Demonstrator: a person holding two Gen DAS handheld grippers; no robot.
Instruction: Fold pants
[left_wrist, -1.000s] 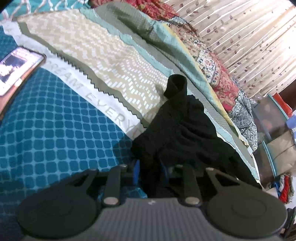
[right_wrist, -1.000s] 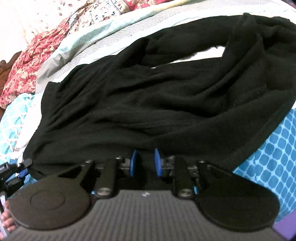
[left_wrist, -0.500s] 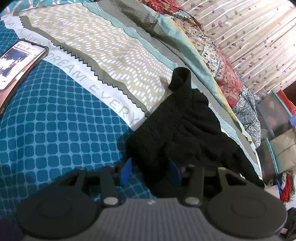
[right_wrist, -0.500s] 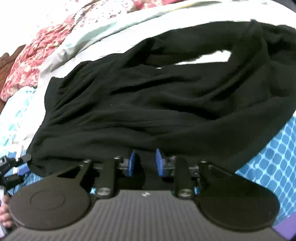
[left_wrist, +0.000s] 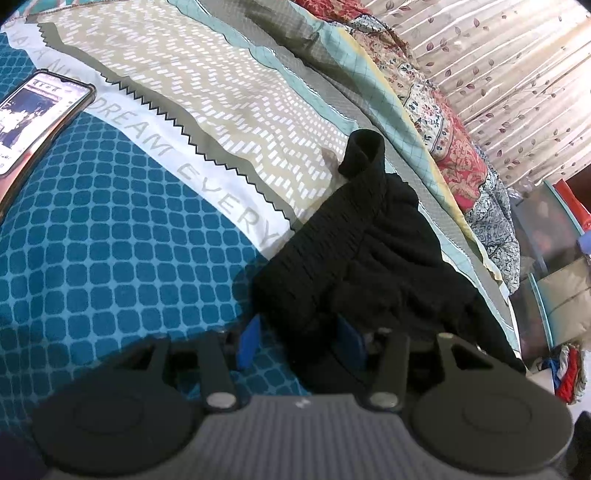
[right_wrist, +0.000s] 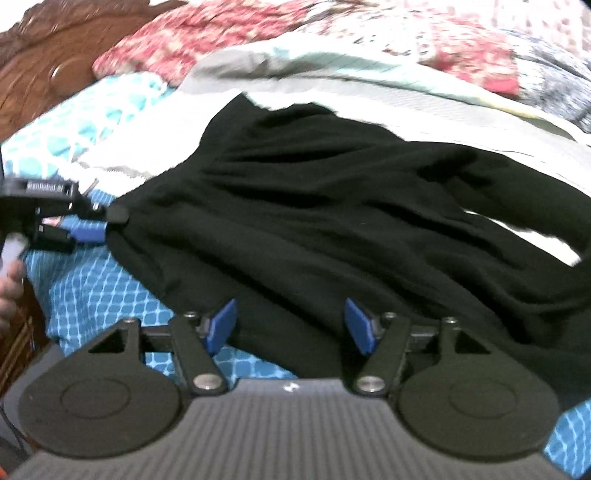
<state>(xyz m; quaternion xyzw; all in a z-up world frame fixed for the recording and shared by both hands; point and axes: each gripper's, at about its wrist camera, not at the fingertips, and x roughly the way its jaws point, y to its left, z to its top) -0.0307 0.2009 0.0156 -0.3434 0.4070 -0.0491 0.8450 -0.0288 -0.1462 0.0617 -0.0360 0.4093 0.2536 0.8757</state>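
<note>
Both grips released since a second ago: we see left gripper (left_wrist: 301, 338) fingers parted astride the black pants (left_wrist: 376, 258) on the bed (left_wrist: 110, 240), right gripper (right_wrist: 291, 326) fingers opening wide, cloth between, unpinched.

Black pants (left_wrist: 373, 258), of soft knit fabric, are shown rumpled and loosely bunched on the bed (left_wrist: 110, 240), the ribbed waistband (left_wrist: 325, 236) partly curled upward.

Plenty of open teal bedsheet (left_wrist: 110, 240) left of the black pants (left_wrist: 369, 258), only a phone (left_wrist: 33, 114) lying near the far left edge, while the bunched quilts (left_wrist: 454, 155) and a curtain (left_wrist: 517, 74) crowd the far side behind the pants.
</note>
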